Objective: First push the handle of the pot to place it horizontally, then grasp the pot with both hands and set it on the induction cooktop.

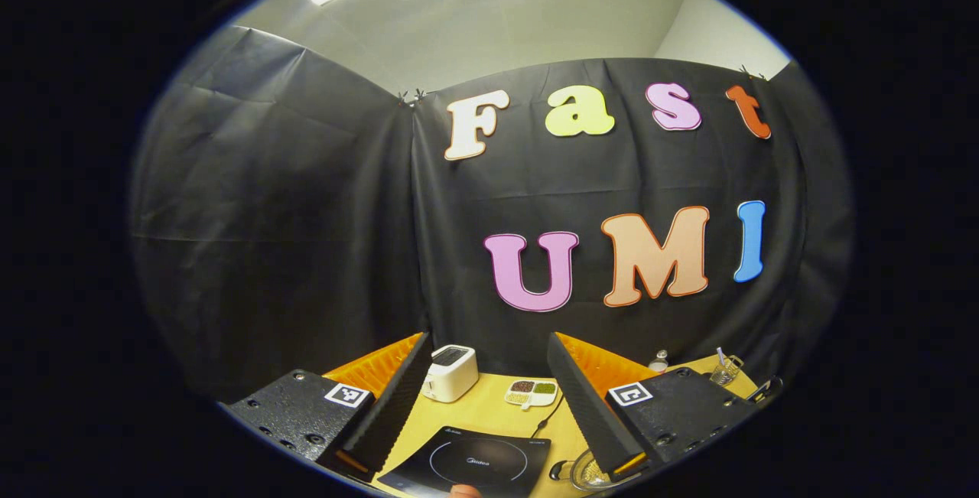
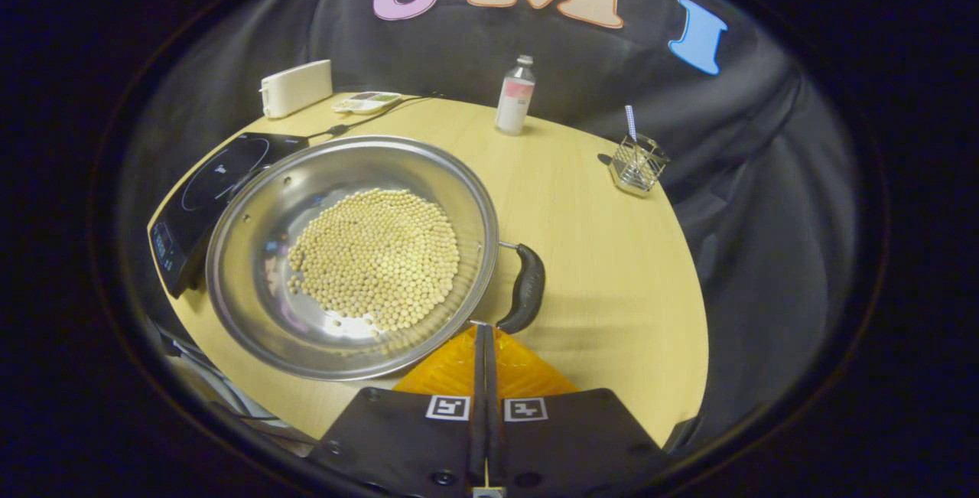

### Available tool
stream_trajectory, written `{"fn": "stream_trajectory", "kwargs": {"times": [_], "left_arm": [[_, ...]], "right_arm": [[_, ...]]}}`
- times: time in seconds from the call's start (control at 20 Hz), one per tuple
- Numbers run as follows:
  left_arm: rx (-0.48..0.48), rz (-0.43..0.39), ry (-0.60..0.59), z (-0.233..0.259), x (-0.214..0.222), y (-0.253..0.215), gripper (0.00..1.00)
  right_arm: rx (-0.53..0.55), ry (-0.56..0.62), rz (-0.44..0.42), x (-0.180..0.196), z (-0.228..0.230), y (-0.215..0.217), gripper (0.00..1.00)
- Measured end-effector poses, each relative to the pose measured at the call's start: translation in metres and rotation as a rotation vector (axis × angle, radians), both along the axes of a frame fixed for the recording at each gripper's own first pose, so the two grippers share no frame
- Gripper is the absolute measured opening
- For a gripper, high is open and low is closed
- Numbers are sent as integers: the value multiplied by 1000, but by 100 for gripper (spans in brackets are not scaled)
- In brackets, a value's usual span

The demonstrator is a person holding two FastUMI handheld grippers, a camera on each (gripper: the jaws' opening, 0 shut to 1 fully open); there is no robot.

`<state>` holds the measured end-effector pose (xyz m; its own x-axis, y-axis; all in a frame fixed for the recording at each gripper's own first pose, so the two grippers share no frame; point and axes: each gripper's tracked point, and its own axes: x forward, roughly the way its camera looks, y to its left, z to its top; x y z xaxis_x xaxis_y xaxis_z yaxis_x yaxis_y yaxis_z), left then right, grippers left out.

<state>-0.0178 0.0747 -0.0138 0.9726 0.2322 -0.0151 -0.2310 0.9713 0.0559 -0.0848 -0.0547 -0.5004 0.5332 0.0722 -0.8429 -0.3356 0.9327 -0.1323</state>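
A wide steel pot (image 2: 252,253) holding several pale beans sits on the wooden table (image 2: 612,268), its left rim over the edge of the black induction cooktop (image 2: 206,184). Its black handle (image 2: 526,284) lies along the pot's right side. My right gripper (image 2: 483,327) is shut with nothing in it, its tips at the handle's near end beside the pot's rim; I cannot tell whether they touch. My left gripper (image 1: 487,339) is held high and open, facing the wall. Between its fingers I see the cooktop (image 1: 468,463) below, and a bit of the pot (image 1: 585,473).
A white toaster (image 2: 297,87) and a small divided dish (image 2: 367,102) stand at the table's back left, with a cord running to the cooktop. A bottle (image 2: 515,96) is at the back middle, a wire holder (image 2: 636,164) to the right. The table's right half is bare wood.
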Motion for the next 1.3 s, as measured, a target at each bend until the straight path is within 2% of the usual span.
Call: {"fn": "stream_trajectory", "kwargs": {"times": [0.1, 0.45, 0.6, 0.8, 1.15, 1.3], "left_arm": [[-1, 4, 0, -2, 1, 1, 96], [-16, -4, 9, -8, 3, -2, 98], [-21, -16, 12, -9, 4, -7, 98], [-28, -42, 22, -13, 6, -16, 98], [-58, -107, 92, -47, 13, -34, 97], [-67, -127, 137, -69, 16, -42, 98]], "right_arm": [[1, 3, -5, 2, -1, -1, 5], [0, 5, -17, -7, 1, -8, 2], [6, -7, -19, -8, 7, -9, 5], [41, -31, -38, -10, 23, -6, 2], [131, -178, -79, 10, 73, 3, 5], [156, -245, -88, 21, 94, 7, 14]]}}
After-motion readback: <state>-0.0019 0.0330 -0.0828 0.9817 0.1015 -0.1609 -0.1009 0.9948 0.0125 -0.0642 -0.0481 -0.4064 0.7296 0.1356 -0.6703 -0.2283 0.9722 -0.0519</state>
